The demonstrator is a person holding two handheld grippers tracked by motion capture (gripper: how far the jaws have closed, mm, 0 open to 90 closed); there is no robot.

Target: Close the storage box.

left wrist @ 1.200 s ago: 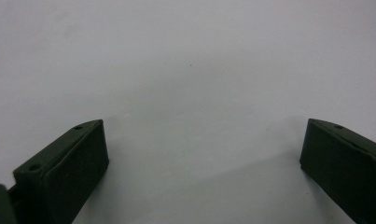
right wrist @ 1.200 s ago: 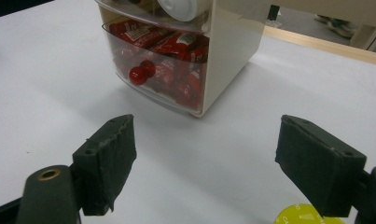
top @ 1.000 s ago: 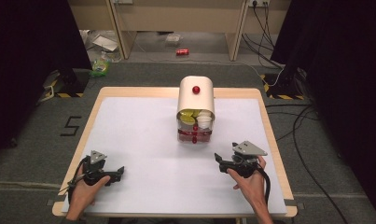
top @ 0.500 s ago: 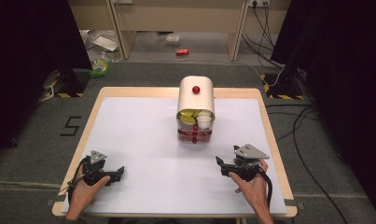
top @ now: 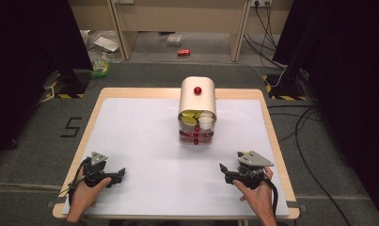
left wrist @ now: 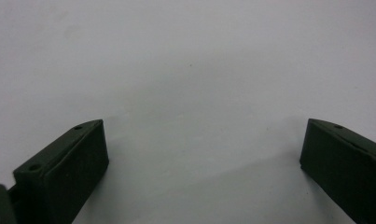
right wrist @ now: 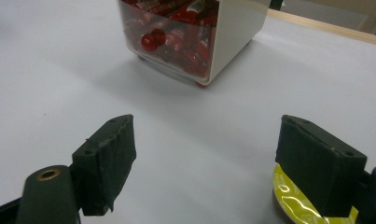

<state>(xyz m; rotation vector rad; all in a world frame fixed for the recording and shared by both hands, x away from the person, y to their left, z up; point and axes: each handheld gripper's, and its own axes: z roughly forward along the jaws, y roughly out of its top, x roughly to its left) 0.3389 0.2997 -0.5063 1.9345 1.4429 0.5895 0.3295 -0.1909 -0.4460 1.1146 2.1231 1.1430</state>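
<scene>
- Grippers are resting near the front edge of the white surface, well apart: the left gripper at the left, the right gripper at the right.
- Left gripper's fingers are standing wide open over bare white surface, holding nothing.
- Right gripper's fingers are standing wide open too, gripping nothing; a yellow foil-topped capsule is lying on the surface just behind the right-hand finger, its print too blurred to read.
- A cream dispenser box with a red knob is sitting mid-surface, well ahead of both grippers.
- Its clear lower drawer is holding red sachets; their lettering cannot be read.
</scene>
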